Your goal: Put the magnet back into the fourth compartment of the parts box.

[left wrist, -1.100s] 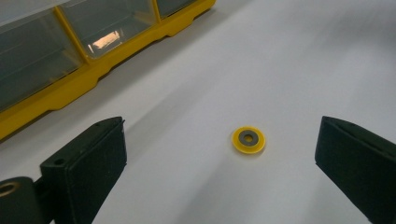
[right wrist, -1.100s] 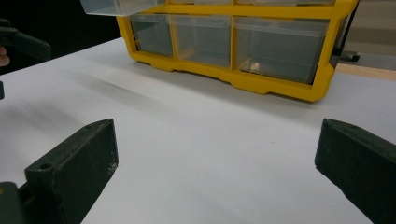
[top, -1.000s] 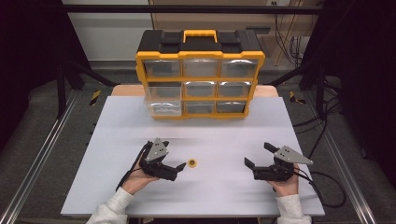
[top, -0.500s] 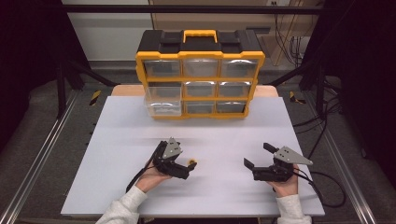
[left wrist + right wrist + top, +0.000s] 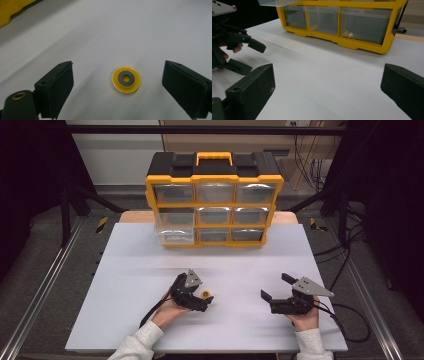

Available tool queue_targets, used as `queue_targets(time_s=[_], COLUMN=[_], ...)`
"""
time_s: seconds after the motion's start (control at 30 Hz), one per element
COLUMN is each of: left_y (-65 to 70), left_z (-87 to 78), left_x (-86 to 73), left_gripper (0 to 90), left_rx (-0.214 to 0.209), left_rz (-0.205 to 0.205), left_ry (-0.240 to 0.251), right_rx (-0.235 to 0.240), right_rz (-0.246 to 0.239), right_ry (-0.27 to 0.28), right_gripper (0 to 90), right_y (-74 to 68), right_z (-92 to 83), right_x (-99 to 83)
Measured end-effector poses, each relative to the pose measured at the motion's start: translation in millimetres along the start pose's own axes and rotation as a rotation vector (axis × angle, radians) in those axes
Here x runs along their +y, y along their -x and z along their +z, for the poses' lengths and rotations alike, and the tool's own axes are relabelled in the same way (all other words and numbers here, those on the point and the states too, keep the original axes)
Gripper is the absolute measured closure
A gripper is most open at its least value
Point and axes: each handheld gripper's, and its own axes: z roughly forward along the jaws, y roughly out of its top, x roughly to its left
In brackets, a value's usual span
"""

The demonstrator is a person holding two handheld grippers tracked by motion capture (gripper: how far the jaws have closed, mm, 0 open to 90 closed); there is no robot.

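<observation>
Small yellow disc (image 5: 126, 79) with grey washer-like centre, flat on the white bench (image 5: 150, 270), low centre of the high view. Between the jaws of the left claw (image 5: 117, 85), untouched, jaws wide but just closing in. Probably light, stiff, thin and slippery; best pinched by opposite rim edges. Right claw (image 5: 327, 92) gaping wide, empty, lower right of the high view.

beyond the left gripper (image 5: 206, 301) a white rectangular tabletop (image 5: 150, 265) stretches away. dark grey floor (image 5: 45, 270) lies to both sides, with silver metal rails (image 5: 40, 290), black frame struts (image 5: 65, 205), and a pale back wall (image 5: 115, 155).
</observation>
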Motion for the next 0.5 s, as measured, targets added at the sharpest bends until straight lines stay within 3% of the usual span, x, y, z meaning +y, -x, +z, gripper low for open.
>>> queue_targets(time_s=[0.23, 0.37, 0.5], left_y=[2.9, 2.2, 4.1], left_z=[5.6, 5.9, 6.1], left_x=[-0.7, -0.7, -0.6], left_gripper=[19.6, 26.9, 36.0], left_rx=[0.005, -0.023, -0.029], left_rz=[-0.013, -0.042, -0.032], left_ry=[-0.037, -0.036, -0.040], right_rx=[0.001, 0.001, 0.001], right_rz=[0.001, 0.002, 0.001], right_ry=[0.002, 0.001, 0.000], right_gripper=[0.0, 0.0, 0.0], right_y=[0.2, 0.2, 0.3], right_z=[-0.4, -0.5, -0.2], right_x=[0.2, 0.4, 0.3])
